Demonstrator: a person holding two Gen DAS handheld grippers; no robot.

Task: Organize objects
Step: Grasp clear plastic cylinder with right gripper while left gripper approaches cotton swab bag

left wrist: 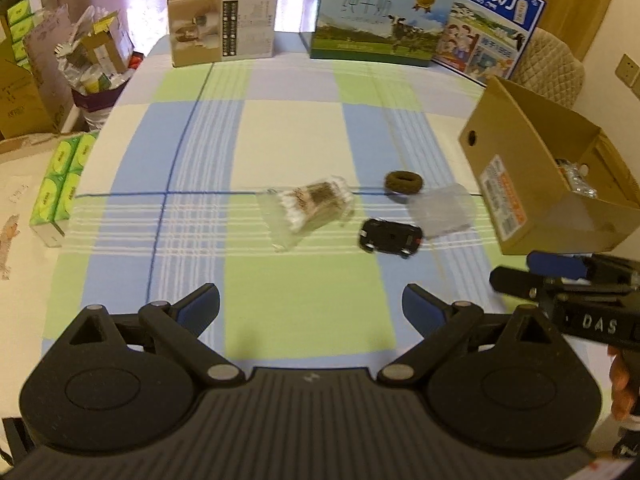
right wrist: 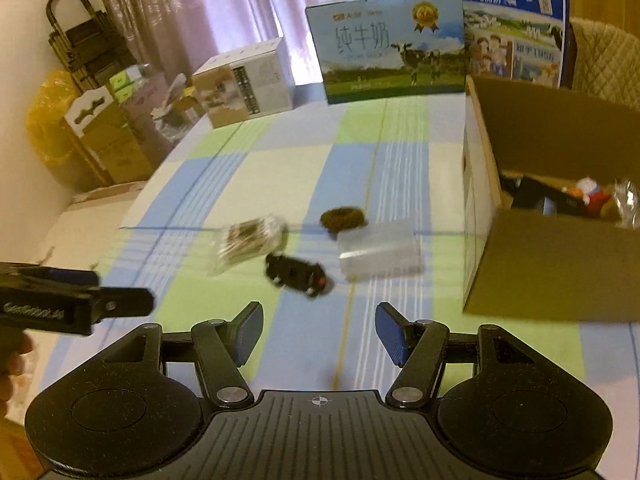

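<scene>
Checked tablecloth [left wrist: 280, 128], milk cartons [left wrist: 380, 16] marked "纯牛奶", "DAS" on right tongs [left wrist: 516, 276].

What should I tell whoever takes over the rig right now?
Left tool: open, empty, above the checked tablecloth.
Right tool: open, empty, just left of the cardboard box.
Still on the cloth: bag of cotton swabs, black toy car, brown ring, clear plastic case, the last two seemingly touching.
Done: the box already holds several items.
Left: probably move those four into the box. The car lies nearest both tools; starting there looks sensible.
</scene>
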